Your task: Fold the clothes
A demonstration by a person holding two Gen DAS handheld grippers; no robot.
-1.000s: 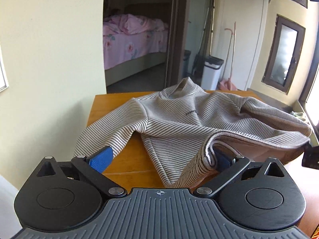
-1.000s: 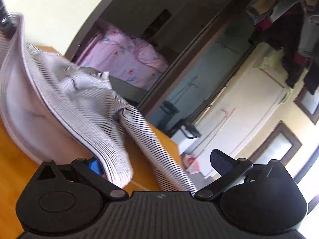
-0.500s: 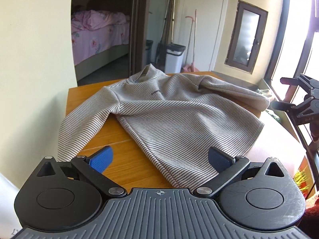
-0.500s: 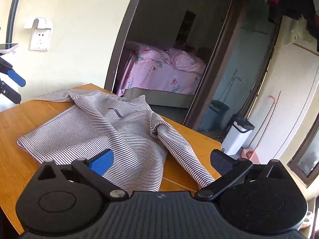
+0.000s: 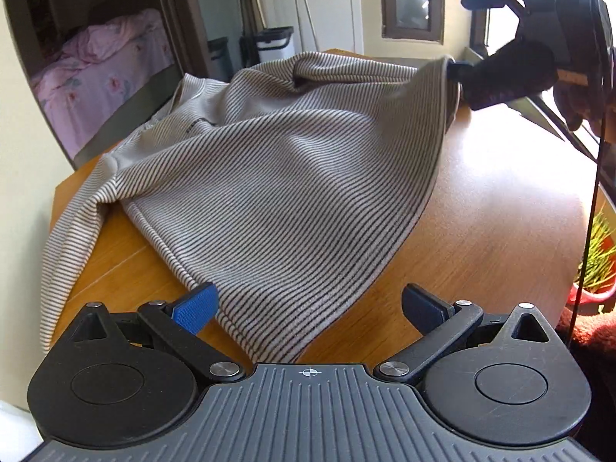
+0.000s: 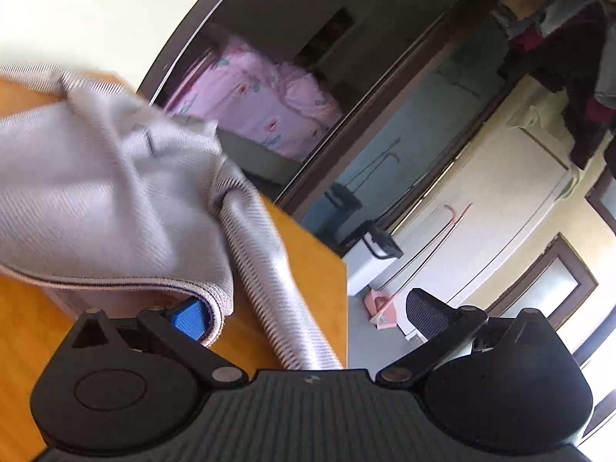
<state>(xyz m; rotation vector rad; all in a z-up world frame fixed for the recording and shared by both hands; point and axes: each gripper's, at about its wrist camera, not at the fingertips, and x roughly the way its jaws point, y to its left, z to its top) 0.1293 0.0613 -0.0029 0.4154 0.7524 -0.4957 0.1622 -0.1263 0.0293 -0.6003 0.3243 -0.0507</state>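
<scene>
On table (image 5: 500, 208), sweater (image 5: 277, 177) corner now raised, previously flat.

A grey-and-white striped top (image 5: 277, 177) lies face up on a wooden table (image 5: 500, 208), collar at the far edge; one sleeve trails off the near-left side, and its far-right hem corner is lifted off the wood

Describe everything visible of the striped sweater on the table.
The striped sweater is soft ribbed knit, cream with thin dark stripes and a small dark chest mark. It lies front-up on the wooden table, one sleeve trailing over the edge. One hem corner lies inside the open left gripper; the other is raised, draped over the right gripper and its blue pad.
</scene>
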